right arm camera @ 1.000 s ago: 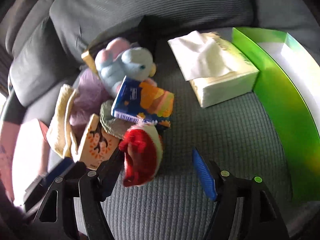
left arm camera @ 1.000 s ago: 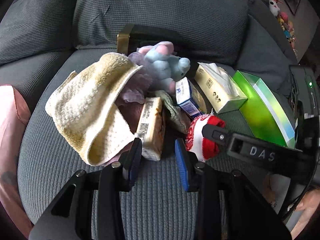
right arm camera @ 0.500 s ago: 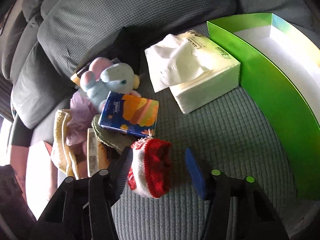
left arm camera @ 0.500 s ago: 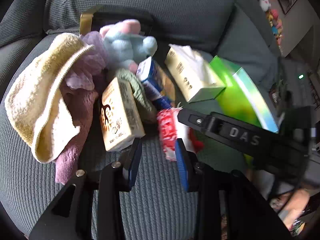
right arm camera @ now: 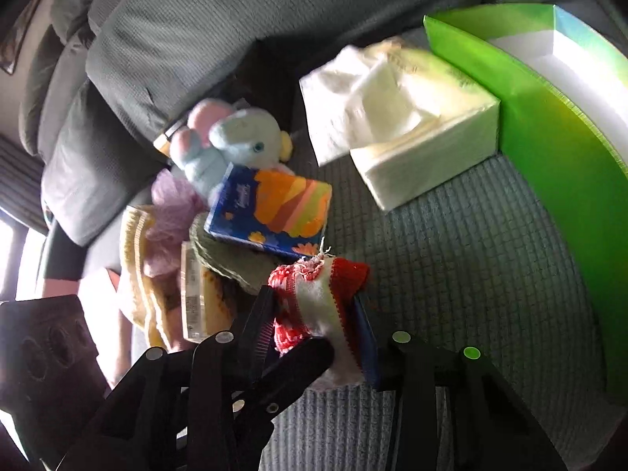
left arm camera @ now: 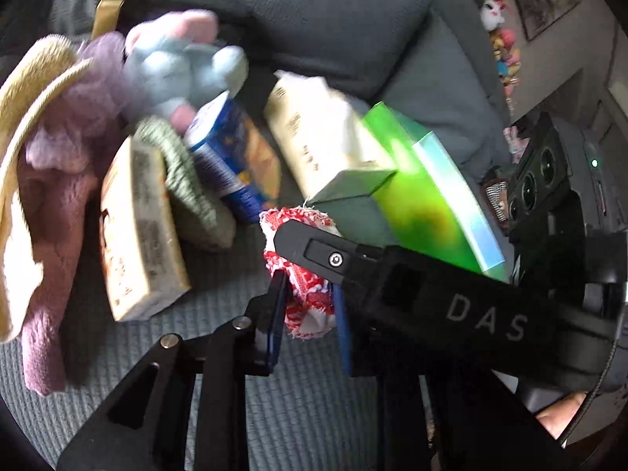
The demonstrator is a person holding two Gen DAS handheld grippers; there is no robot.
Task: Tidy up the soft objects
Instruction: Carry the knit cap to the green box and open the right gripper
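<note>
A red-and-white knitted piece (right arm camera: 320, 306) sits on the grey sofa seat, squeezed between the pads of my right gripper (right arm camera: 314, 327). In the left wrist view the same knit (left arm camera: 304, 294) lies between the pads of my left gripper (left arm camera: 310, 314), with the right gripper's black finger (left arm camera: 333, 259) across its top. Whether the left pads press it is unclear. Behind lie a blue-and-pink plush (right arm camera: 231, 141), a purple cloth (left arm camera: 59, 180), a yellow towel (left arm camera: 23, 102) and a green knit (left arm camera: 192, 192).
A blue tissue pack (right arm camera: 274, 212), a beige packet (left arm camera: 137, 231) and a white tissue box (right arm camera: 400, 117) lie in the pile. An open green box (right arm camera: 549, 125) stands at the right on the seat. Sofa back cushions (right arm camera: 274, 11) rise behind.
My right gripper has closed on the red-and-white knit. My left gripper has swung right and come up to the same knit, which now sits between its pads.
</note>
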